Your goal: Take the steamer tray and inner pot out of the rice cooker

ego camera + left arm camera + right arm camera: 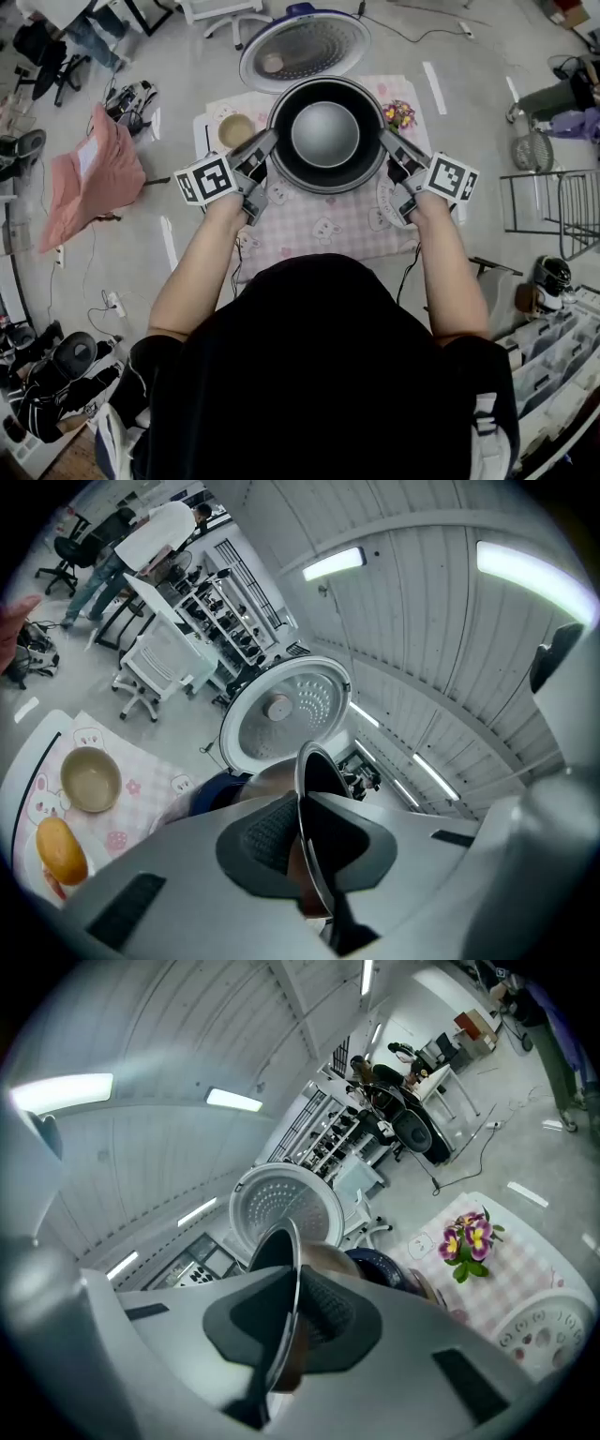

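The inner pot [324,134], round with a dark wall and a grey bottom, hangs above the pink checked cloth [319,230], held by its rim from both sides. My left gripper [267,142] is shut on the rim's left edge. My right gripper [389,141] is shut on the right edge. In the left gripper view the thin metal rim [305,789] runs between the pads of the left gripper [302,827]. The right gripper view shows the same rim [292,1260] clamped in the right gripper [292,1316]. Below the pot, the blue rice cooker body [211,794] [380,1265] shows. I see no steamer tray.
The cooker's lid [305,47] stands open behind the pot. A tan bowl [235,130] and an orange round thing [61,848] lie at the left of the cloth, flowers [398,114] at the right. A pink cloth [94,173] and a wire rack [553,211] flank the table.
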Demonstrator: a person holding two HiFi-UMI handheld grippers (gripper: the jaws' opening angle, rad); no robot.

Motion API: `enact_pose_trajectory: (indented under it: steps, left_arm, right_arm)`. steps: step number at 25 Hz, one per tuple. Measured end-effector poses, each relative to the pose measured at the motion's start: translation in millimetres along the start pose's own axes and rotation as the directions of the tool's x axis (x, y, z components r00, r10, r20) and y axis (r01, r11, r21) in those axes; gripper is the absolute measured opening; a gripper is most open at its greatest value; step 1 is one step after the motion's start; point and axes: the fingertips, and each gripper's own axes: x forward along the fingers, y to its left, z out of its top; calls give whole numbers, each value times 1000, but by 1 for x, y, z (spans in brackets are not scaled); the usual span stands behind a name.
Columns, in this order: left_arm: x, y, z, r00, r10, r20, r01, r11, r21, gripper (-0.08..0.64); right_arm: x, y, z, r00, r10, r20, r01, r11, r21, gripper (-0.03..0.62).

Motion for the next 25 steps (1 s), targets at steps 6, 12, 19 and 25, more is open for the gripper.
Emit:
enact_pose_trajectory:
  steps: [6, 12, 19, 25]
  left_arm:
    - [-26, -25, 11, 998, -59, 10, 59, 998, 26, 46]
    - [-56, -46, 21, 995, -93, 32, 91, 994, 56, 46]
    - [-106, -47, 23, 994, -93, 50, 90, 994, 68, 46]
    - [-148, -49, 27, 994, -73, 78, 66, 994, 89, 46]
  right_arm:
    - [-9, 48, 7, 998, 49, 49, -45, 996, -83, 31]
    - [-18, 86, 1, 995, 65, 69, -57, 992, -114, 31]
    - [-12, 120, -28, 994, 84, 71, -76, 992, -97, 31]
    - [-5, 146, -52, 993, 100, 54, -95, 992, -88, 32]
